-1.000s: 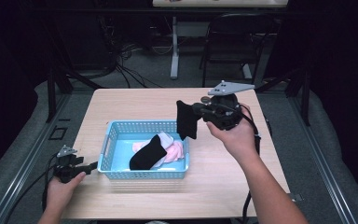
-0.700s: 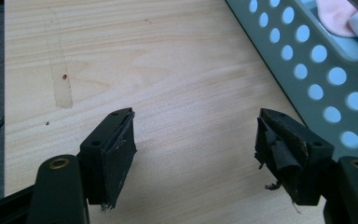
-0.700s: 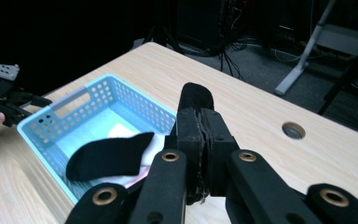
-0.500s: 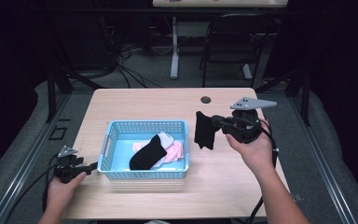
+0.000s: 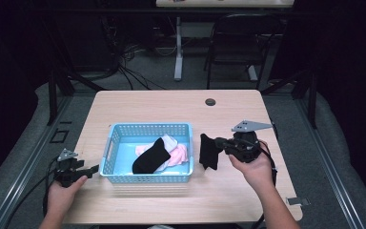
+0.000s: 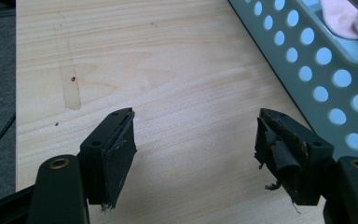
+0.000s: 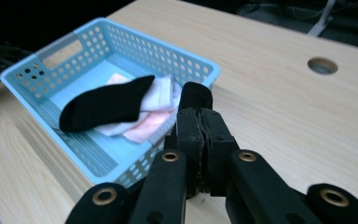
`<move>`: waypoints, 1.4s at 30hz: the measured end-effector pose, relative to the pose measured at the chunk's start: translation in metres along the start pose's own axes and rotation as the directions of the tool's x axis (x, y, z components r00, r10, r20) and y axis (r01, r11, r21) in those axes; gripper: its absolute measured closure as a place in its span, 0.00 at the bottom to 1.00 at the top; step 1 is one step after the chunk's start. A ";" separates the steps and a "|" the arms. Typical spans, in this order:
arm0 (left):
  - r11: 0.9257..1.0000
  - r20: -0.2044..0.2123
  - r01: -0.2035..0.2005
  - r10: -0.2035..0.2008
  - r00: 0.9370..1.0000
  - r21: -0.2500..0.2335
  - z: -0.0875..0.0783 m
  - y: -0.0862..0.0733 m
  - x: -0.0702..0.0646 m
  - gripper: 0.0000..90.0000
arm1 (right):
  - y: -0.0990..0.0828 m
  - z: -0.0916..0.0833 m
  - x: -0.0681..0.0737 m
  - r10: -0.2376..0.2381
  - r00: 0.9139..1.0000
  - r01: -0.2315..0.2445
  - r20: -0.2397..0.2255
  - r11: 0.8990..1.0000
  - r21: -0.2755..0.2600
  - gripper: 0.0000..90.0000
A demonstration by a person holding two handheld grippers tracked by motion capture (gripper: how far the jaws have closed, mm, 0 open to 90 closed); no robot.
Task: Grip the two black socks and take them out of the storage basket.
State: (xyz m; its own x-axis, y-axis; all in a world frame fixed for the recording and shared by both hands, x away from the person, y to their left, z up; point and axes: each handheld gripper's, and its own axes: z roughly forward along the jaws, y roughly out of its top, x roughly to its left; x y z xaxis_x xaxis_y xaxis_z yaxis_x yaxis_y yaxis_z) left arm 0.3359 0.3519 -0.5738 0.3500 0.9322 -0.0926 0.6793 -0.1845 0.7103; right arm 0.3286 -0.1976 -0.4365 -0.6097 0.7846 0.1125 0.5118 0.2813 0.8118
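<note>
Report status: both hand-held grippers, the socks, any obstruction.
Right hand-held gripper shut on a black fabric sock, hanging beside the light-blue perforated plastic basket. Left hand-held gripper open over bare wooden table. Another black sock in basket. Nothing blocking.

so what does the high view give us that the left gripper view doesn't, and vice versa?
High view: the right gripper, shut on a black sock hanging beside the basket; another black sock on pink and white cloth inside it; the round hole in the table; both hands; a chair beyond.

Left gripper view: its open jaws up close, with frayed pads, and a pale streak on the wood.

Both: the blue basket and wooden table.
</note>
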 end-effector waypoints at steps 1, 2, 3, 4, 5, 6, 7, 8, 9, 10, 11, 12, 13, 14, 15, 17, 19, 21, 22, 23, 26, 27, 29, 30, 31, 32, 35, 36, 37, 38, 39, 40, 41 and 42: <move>1.000 -0.001 0.001 -0.001 1.000 0.002 0.000 0.000 0.000 0.32 | -0.004 0.003 -0.003 0.008 1.000 -0.008 0.010 1.000 0.009 0.97; 1.000 0.000 0.001 -0.001 1.000 0.004 0.000 0.000 0.000 0.32 | -0.009 0.006 -0.007 0.020 1.000 -0.020 0.010 1.000 0.017 0.97; 1.000 -0.001 0.000 0.000 1.000 0.004 0.001 0.000 0.000 0.32 | -0.013 0.008 -0.012 0.032 0.999 -0.032 0.021 0.999 0.025 0.97; 1.000 0.000 0.000 0.000 1.000 0.003 0.001 -0.001 0.000 0.32 | -0.018 0.010 -0.017 0.052 0.998 -0.053 0.030 0.998 0.023 0.97; 1.000 -0.001 0.000 0.000 1.000 0.003 0.001 -0.001 0.000 0.32 | -0.022 0.012 -0.022 0.070 0.997 -0.071 0.042 0.997 0.023 0.97; 1.000 0.000 0.001 -0.001 1.000 0.004 0.001 -0.001 0.000 0.32 | -0.026 0.012 -0.028 0.085 0.995 -0.086 0.053 0.996 0.024 0.97; 1.000 -0.001 0.003 -0.003 1.000 0.005 0.001 -0.001 0.000 0.32 | -0.030 0.013 -0.033 0.110 0.992 -0.111 0.060 0.994 0.018 0.97; 1.000 -0.001 0.005 -0.005 1.000 0.005 0.001 -0.001 0.000 0.32 | -0.033 0.013 -0.039 0.124 0.990 -0.126 0.070 0.992 0.020 0.97; 1.000 0.000 0.006 -0.006 1.000 0.005 0.001 -0.001 0.000 0.32 | -0.037 0.013 -0.043 0.135 0.987 -0.137 0.084 0.990 0.017 0.97; 1.000 0.000 0.006 -0.006 1.000 0.006 0.001 -0.001 0.000 0.32 | -0.040 0.013 -0.047 0.147 0.985 -0.149 0.094 0.989 0.019 0.97; 1.000 0.000 0.005 -0.005 1.000 0.007 0.001 0.000 0.000 0.32 | -0.043 0.013 -0.051 0.161 0.982 -0.164 0.094 0.986 0.021 0.97; 1.000 0.001 0.001 -0.001 1.000 0.010 0.001 0.000 0.000 0.32 | -0.046 0.014 -0.054 0.171 0.980 -0.174 0.098 0.984 0.024 0.97; 1.000 0.000 0.001 -0.001 1.000 0.010 0.001 0.000 0.000 0.32 | -0.049 0.015 -0.056 0.172 0.979 -0.176 0.110 0.984 0.033 0.97; 1.000 0.000 0.003 -0.003 1.000 0.008 0.001 0.000 0.000 0.32 | -0.052 0.015 -0.058 0.174 0.977 -0.180 0.119 0.983 0.036 0.97; 1.000 -0.001 0.004 -0.004 1.000 0.008 0.001 0.000 0.000 0.32 | -0.054 0.015 -0.060 0.185 0.975 -0.191 0.120 0.981 0.037 0.97; 1.000 -0.003 0.006 -0.006 1.000 0.006 0.001 0.000 0.001 0.32 | -0.057 0.014 -0.064 0.193 0.973 -0.199 0.127 0.979 0.035 0.97; 1.000 -0.004 0.008 -0.008 1.000 0.004 0.000 0.000 0.001 0.32 | -0.059 0.013 -0.067 0.214 0.969 -0.218 0.124 0.976 0.019 0.97; 1.000 -0.005 0.007 -0.007 1.000 0.004 0.000 0.000 0.001 0.32 | -0.059 0.012 -0.069 0.216 0.968 -0.220 0.126 0.975 0.019 0.97; 1.000 -0.004 0.009 -0.009 1.000 0.002 0.001 0.000 0.001 0.32 | -0.060 0.012 -0.070 0.216 0.968 -0.221 0.130 0.975 0.018 0.97; 1.000 -0.004 0.005 -0.005 1.000 0.003 0.001 0.000 0.001 0.32 | -0.061 0.012 -0.070 0.217 0.967 -0.221 0.131 0.975 0.019 0.97; 1.000 -0.002 0.001 -0.001 1.000 0.002 0.001 0.000 0.001 0.32 | -0.062 0.013 -0.071 0.213 0.967 -0.217 0.142 0.976 0.019 0.97; 1.000 -0.002 0.001 -0.001 1.000 0.002 0.001 0.000 0.001 0.32 | -0.063 0.013 -0.072 0.217 0.967 -0.221 0.137 0.975 0.019 0.97; 1.000 -0.001 0.004 -0.004 1.000 0.000 0.001 0.000 0.001 0.32 | -0.066 0.016 -0.073 0.220 0.965 -0.225 0.144 0.974 0.025 0.97; 1.000 0.000 0.003 -0.003 1.000 0.000 0.001 0.000 0.001 0.32 | -0.067 0.018 -0.073 0.214 0.966 -0.221 0.147 0.974 0.038 0.97; 1.000 0.002 0.002 -0.002 1.000 0.000 0.001 0.001 0.001 0.32 | -0.069 0.020 -0.074 0.215 0.965 -0.223 0.151 0.974 0.040 0.96; 1.000 0.003 -0.001 0.001 1.000 0.002 0.001 0.000 0.000 0.32 | -0.071 0.022 -0.075 0.217 0.964 -0.227 0.155 0.973 0.047 0.96; 1.000 0.007 -0.008 0.008 1.000 0.006 0.000 0.000 -0.001 0.32 | -0.074 0.026 -0.076 0.212 0.960 -0.226 0.183 0.972 0.062 0.95; 1.000 0.007 -0.005 0.005 1.000 0.004 0.000 0.000 -0.001 0.32 | -0.076 0.029 -0.078 0.225 0.957 -0.237 0.183 0.970 0.051 0.94; 1.000 0.007 -0.007 0.007 1.000 0.003 -0.001 0.000 -0.001 0.32 | -0.078 0.029 -0.079 0.231 0.954 -0.245 0.191 0.968 0.053 0.92; 1.000 0.008 -0.005 0.005 1.000 0.001 -0.002 0.000 -0.001 0.32 | -0.079 0.030 -0.080 0.232 0.953 -0.246 0.193 0.968 0.052 0.90; 1.000 0.008 -0.004 0.004 1.000 -0.003 -0.002 -0.001 -0.001 0.32 | -0.080 0.031 -0.081 0.240 0.950 -0.255 0.201 0.966 0.047 0.89; 1.000 0.008 -0.004 0.004 1.000 -0.003 -0.002 -0.001 -0.001 0.32 | -0.082 0.031 -0.082 0.241 0.950 -0.255 0.200 0.966 0.048 0.87; 1.000 0.007 -0.002 0.002 1.000 -0.004 -0.002 -0.001 -0.001 0.32 | -0.082 0.031 -0.082 0.242 0.949 -0.256 0.203 0.966 0.041 0.85; 1.000 0.007 -0.001 0.001 1.000 -0.006 -0.003 -0.001 0.000 0.32 | -0.083 0.030 -0.082 0.242 0.948 -0.255 0.207 0.966 0.037 0.83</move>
State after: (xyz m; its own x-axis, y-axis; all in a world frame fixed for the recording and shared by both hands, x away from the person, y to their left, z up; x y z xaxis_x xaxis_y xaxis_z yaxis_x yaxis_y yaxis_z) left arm 0.3333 0.3527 -0.5729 0.3558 0.9295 -0.0967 0.6751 -0.1841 0.7144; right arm 0.3545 -0.2690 -0.5301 -0.3287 0.9262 0.1846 0.6722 0.0922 0.7346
